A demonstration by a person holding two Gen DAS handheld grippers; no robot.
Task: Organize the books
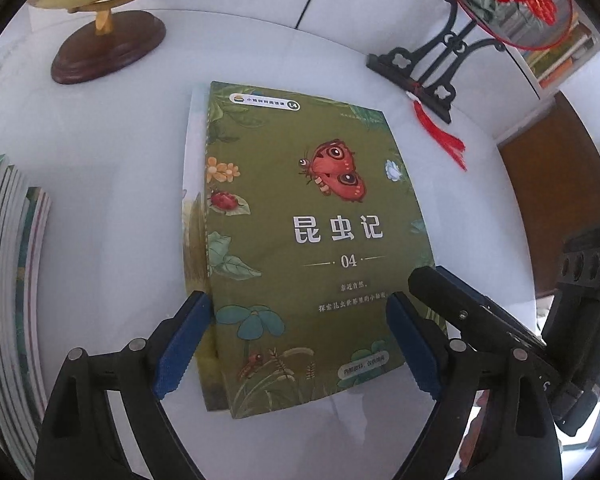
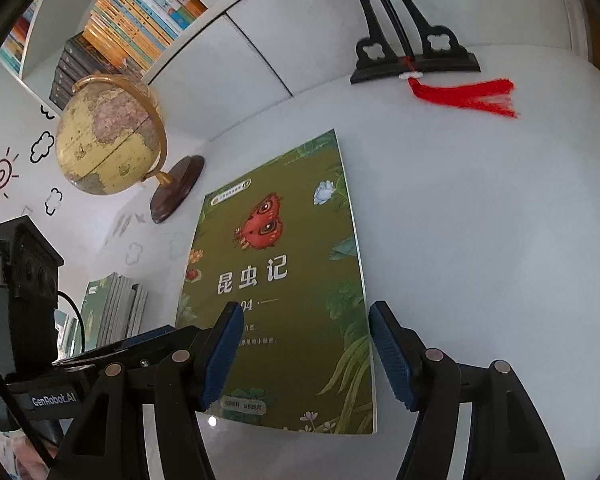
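On the bench [image 1: 100, 208], a green book [image 1: 300, 240] (numbered 04) lies flat, left gripper [image 1: 296, 344] and right gripper [image 2: 300, 354] fingers both spread wide over it.

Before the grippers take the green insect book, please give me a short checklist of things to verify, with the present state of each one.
1. Left gripper open, jaws astride the near end of the green book: ok.
2. Right gripper open, over the same book near its right edge: ok.
3. Pads touching the cover: cannot tell.
4. Book lies flat on the white table, cover up: ok.
5. A second book shows under its left edge, so lifting only one: cannot tell.
6. Stack of books at the left to receive it, away from the globe: ok.
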